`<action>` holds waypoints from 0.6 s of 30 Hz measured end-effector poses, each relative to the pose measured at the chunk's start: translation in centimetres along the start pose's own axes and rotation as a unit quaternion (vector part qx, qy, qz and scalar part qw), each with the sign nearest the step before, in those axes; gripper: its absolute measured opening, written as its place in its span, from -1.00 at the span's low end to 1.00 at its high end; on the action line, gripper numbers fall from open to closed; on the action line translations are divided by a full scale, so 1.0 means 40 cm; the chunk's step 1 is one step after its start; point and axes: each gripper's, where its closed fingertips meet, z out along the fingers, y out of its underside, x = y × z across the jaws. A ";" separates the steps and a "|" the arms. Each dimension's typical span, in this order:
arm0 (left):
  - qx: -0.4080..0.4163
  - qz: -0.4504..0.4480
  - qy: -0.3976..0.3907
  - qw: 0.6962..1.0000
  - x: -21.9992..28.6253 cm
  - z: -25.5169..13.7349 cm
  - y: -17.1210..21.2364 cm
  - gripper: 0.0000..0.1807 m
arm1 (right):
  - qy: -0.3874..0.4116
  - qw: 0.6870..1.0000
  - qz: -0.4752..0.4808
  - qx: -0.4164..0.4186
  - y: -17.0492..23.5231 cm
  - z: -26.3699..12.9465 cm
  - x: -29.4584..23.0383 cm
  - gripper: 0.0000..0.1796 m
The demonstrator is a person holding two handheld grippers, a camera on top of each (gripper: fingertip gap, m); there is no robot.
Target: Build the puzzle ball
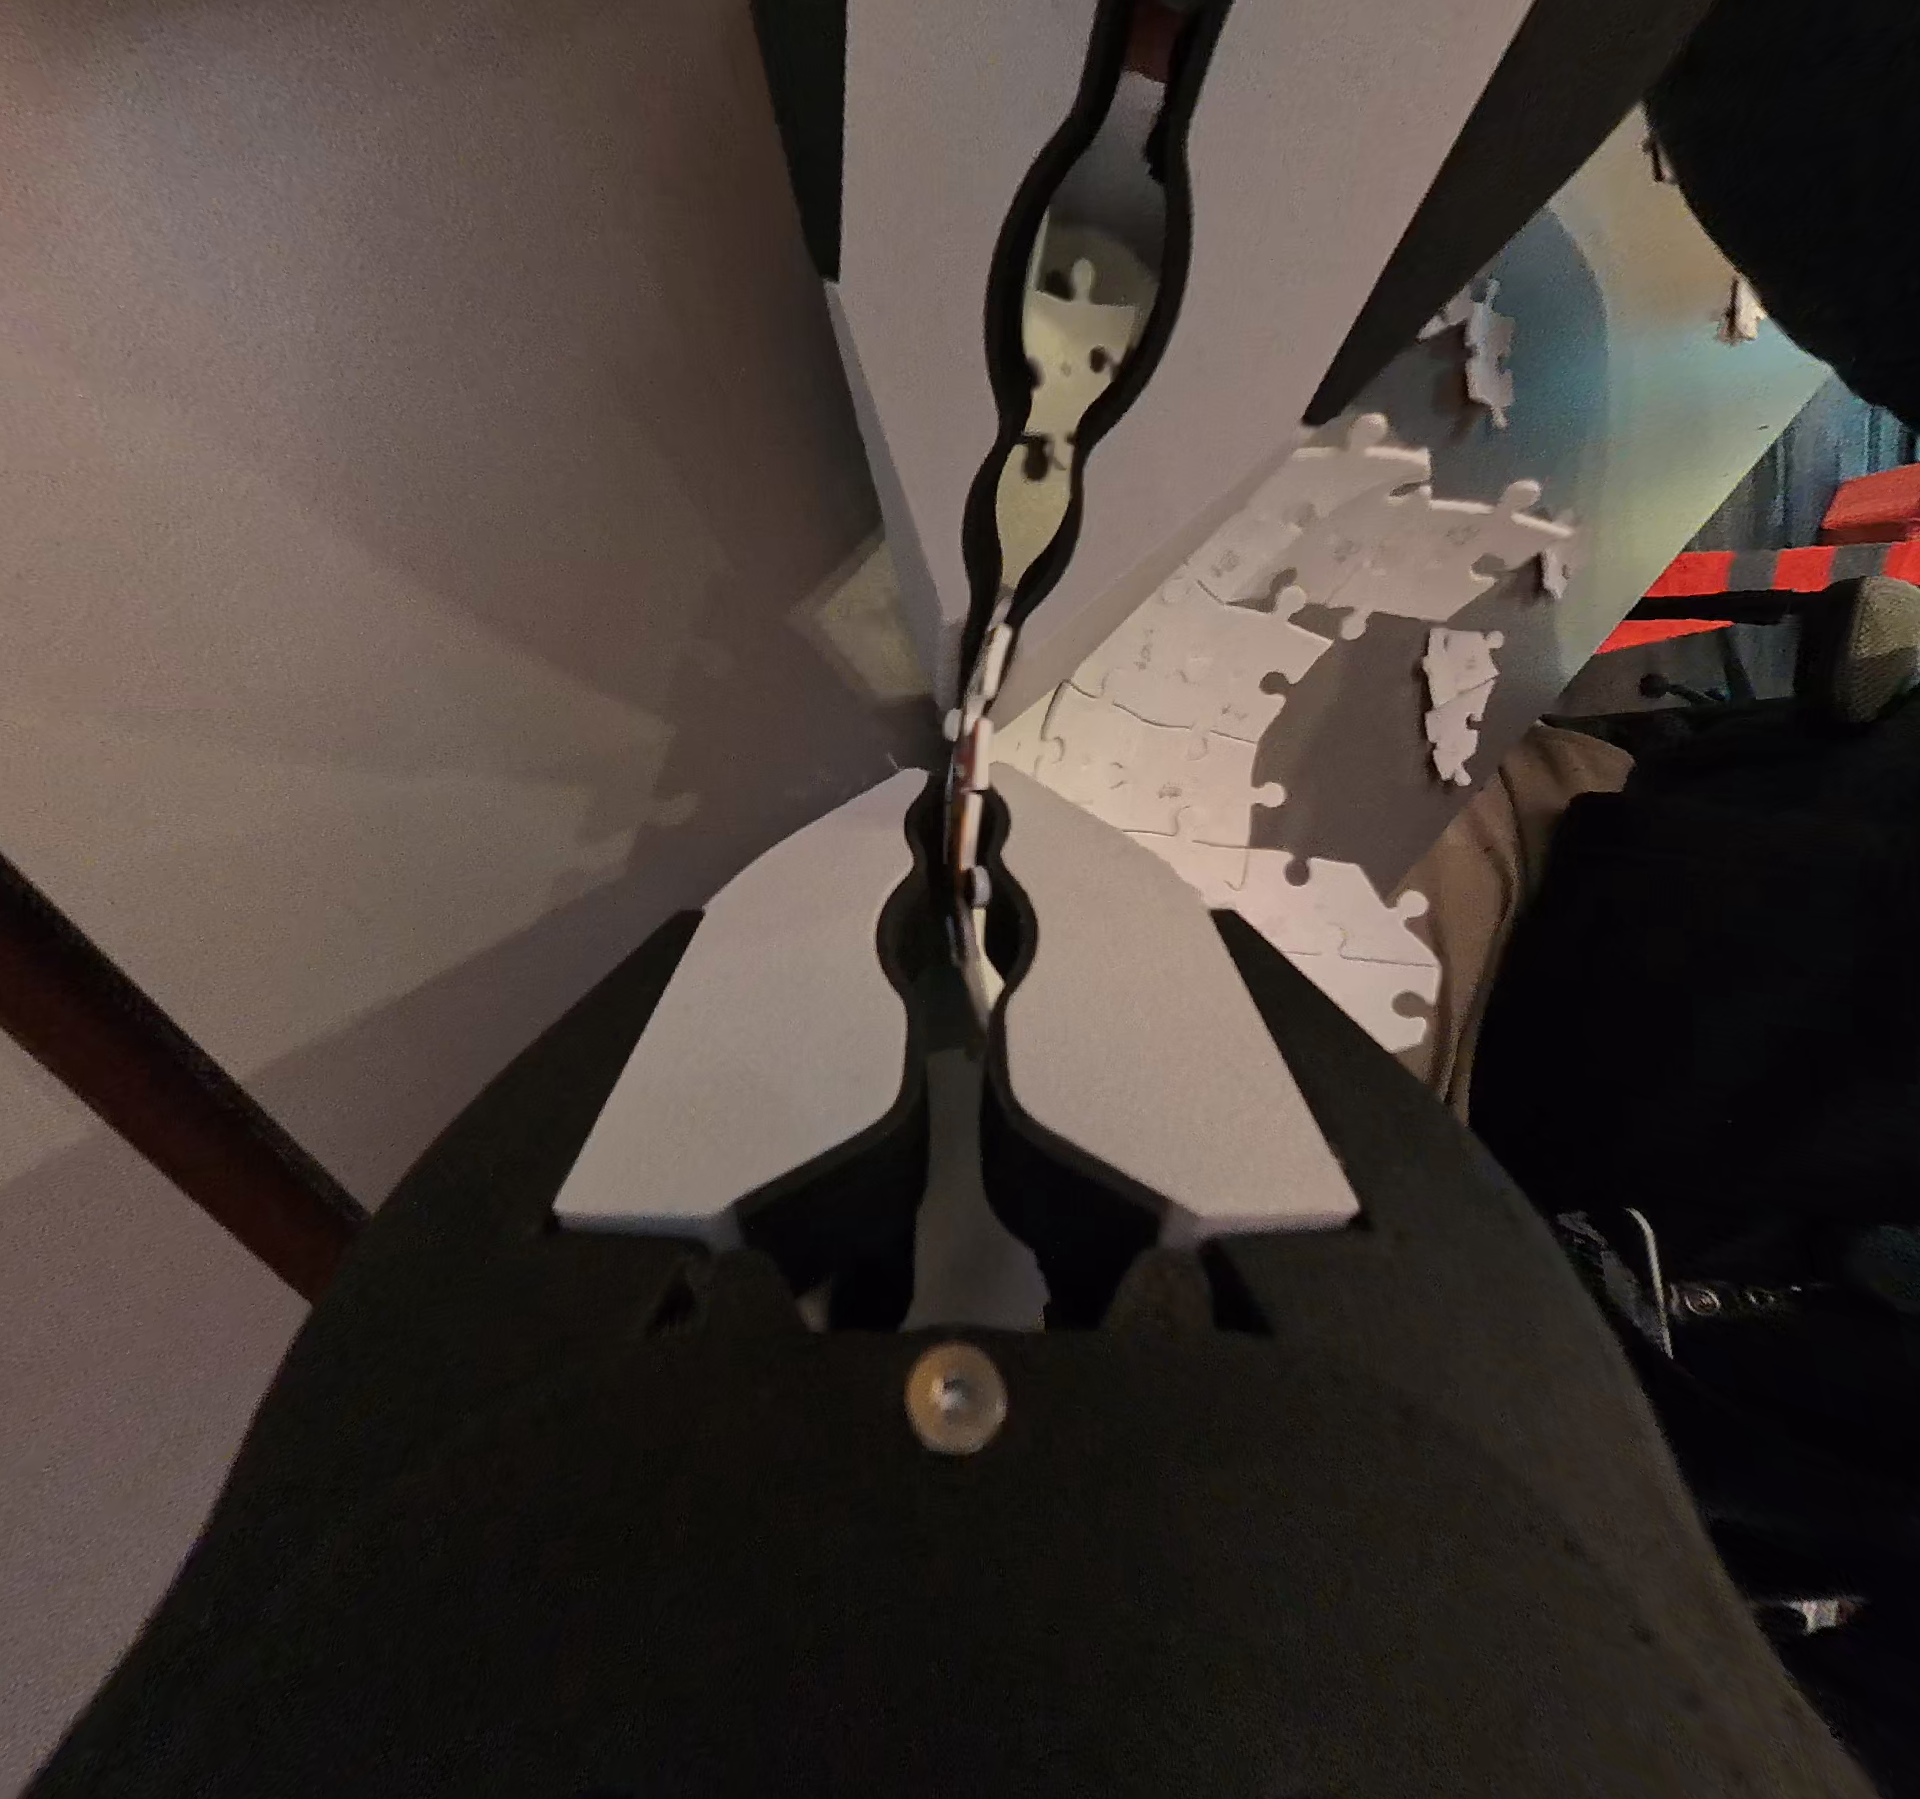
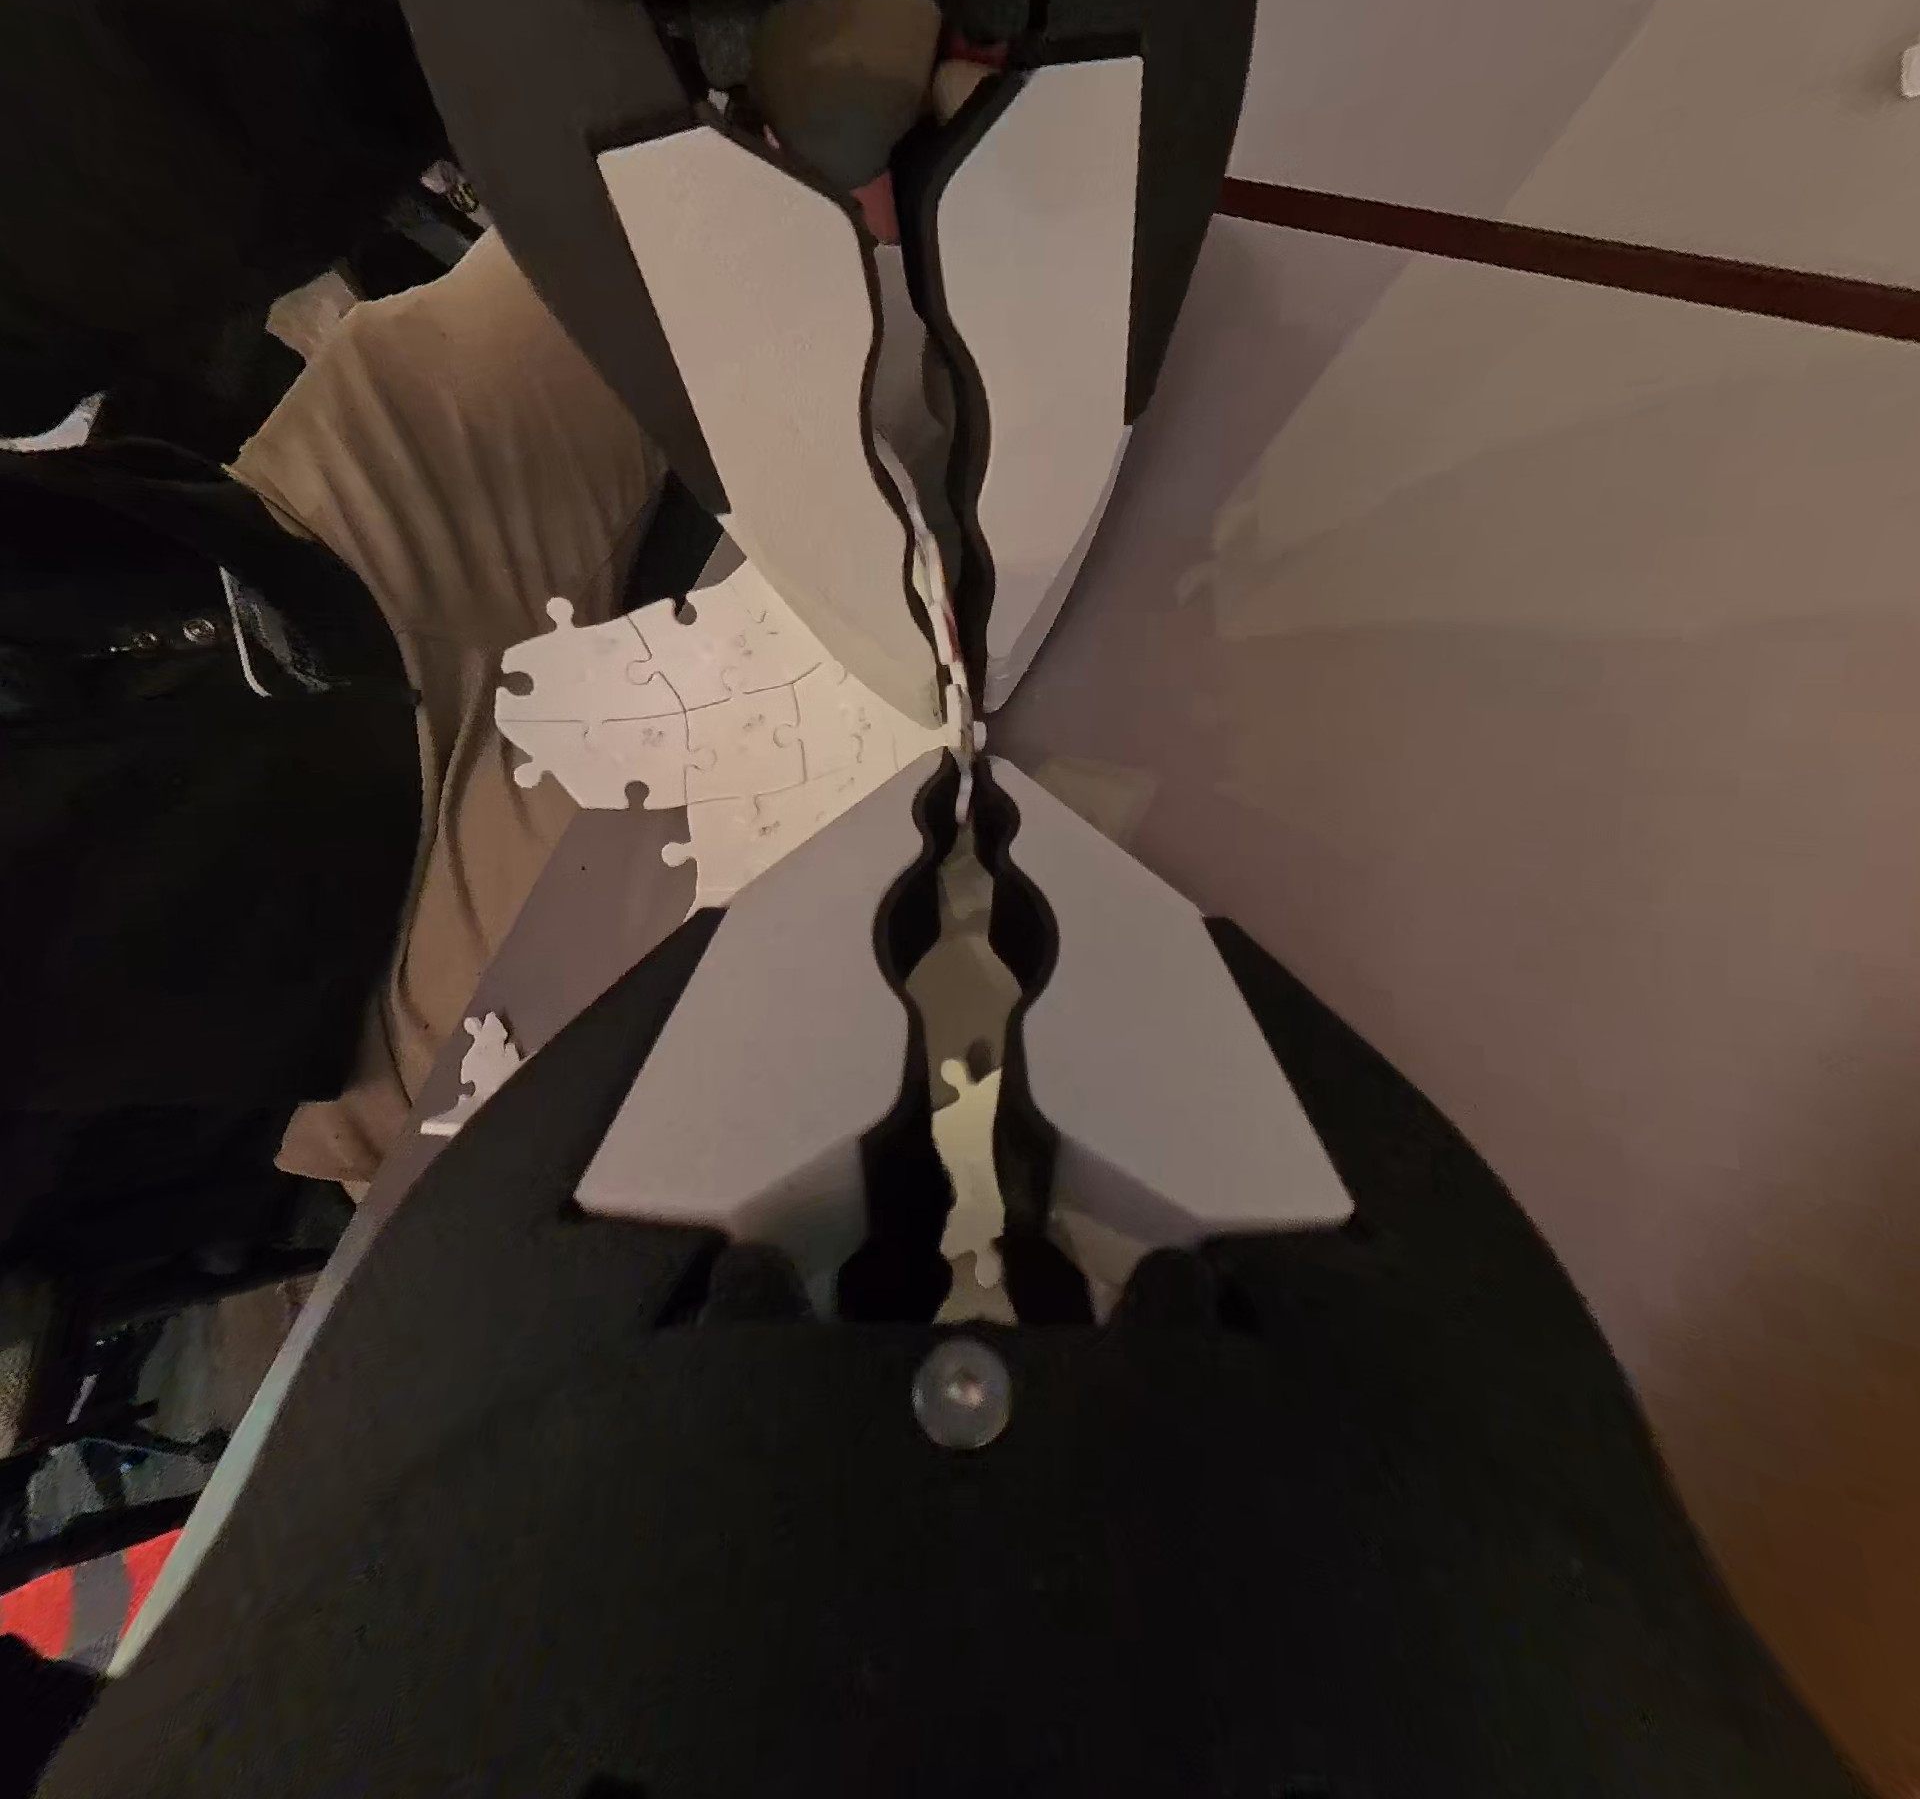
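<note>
Plastic, thin and curved: in the left wrist view the left claw [image 1: 968,819] pinches the puzzle shell's [image 1: 1174,710] edge, tabs showing; light, likely to pop apart. In the right wrist view the right claw [image 2: 966,783] clamps the same matte white rim, opposite.

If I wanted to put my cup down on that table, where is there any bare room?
Bare tabletop shows in the shadow between the joined puzzle sheet and the loose pieces near the table's edge. There is also a bluish stretch past the farther pieces. It is crowded where the left claw and right claw meet, pinching the sheet.
</note>
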 end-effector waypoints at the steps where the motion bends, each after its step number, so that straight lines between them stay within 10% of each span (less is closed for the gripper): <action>1: -0.001 0.003 0.003 1.000 0.003 0.000 0.000 -0.94 | 0.001 1.000 -0.005 0.000 0.000 0.000 -0.002 -1.00; 18: 0.009 0.019 0.011 1.000 0.019 0.006 -0.015 -0.96 | 0.021 0.999 -0.042 0.002 -0.005 -0.012 -0.013 -1.00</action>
